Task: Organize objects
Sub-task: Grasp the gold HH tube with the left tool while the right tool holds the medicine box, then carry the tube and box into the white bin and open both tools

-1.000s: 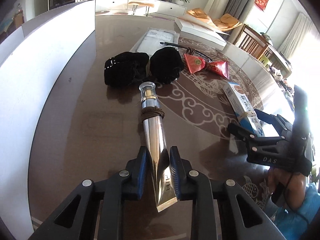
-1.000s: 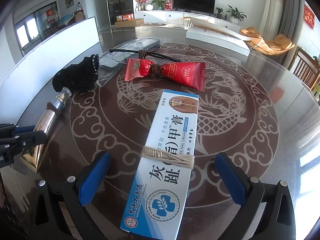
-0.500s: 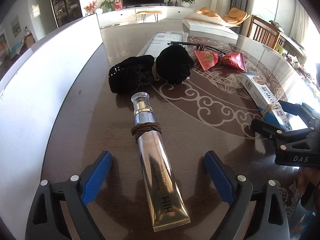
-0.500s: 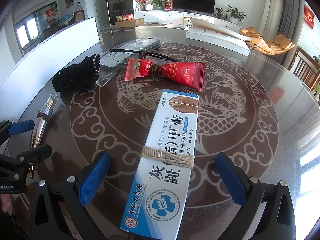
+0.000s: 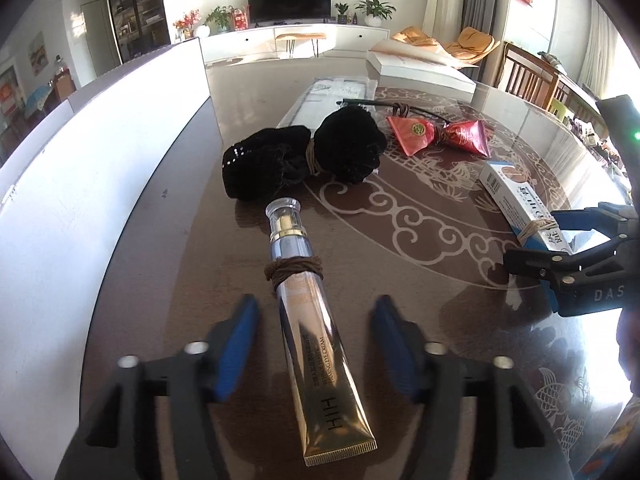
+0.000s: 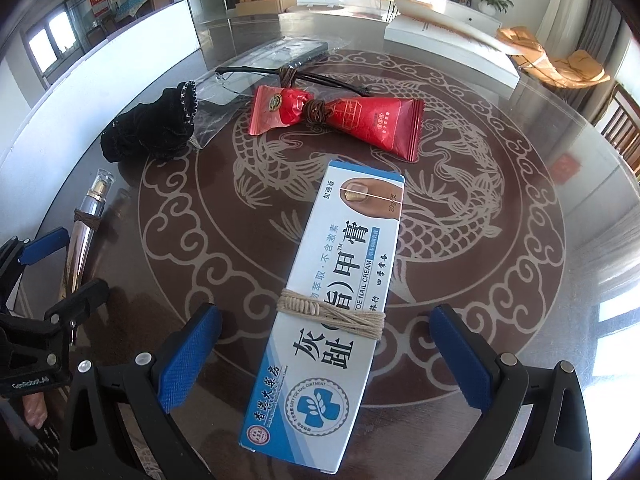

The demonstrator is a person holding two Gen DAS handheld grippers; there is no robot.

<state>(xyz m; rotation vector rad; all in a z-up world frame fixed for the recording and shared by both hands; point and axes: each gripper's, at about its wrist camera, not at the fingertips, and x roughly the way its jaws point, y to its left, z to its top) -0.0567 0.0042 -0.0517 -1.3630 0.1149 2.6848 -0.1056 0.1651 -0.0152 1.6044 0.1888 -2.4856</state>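
**Eye-cream tube (image 5: pixel 320 352) and nail-cream box (image 6: pixel 332 312) each lie between parted fingers**

Along the far left edge of the table (image 6: pixel 480 160) stands a white panel (image 5: pixel 100 160). Just right of it, at the near left, the gold tube lies flat with its clear cap pointing away and a brown cord wound round its neck. The left gripper (image 5: pixel 316 308) straddles the tube. Its jaws have just been closing and show blurred, but the blue pads stand clear of the tube on both sides. Beyond the cap sits a black velvet pouch (image 5: pixel 280 164) tied at its middle, partly on a clear plastic bag (image 6: pixel 216 104). Farther right lies a red sachet (image 5: pixel 440 136) knotted with cord, with a thin black cord (image 6: pixel 300 76) just behind it. Nearer, on the dragon pattern, the blue-and-white box lies lengthwise, bound with pale twine. The right gripper (image 6: pixel 326 320) brackets its near end. Its jaws have just been closing a little, yet they stand wide, and neither pad touches the carton.
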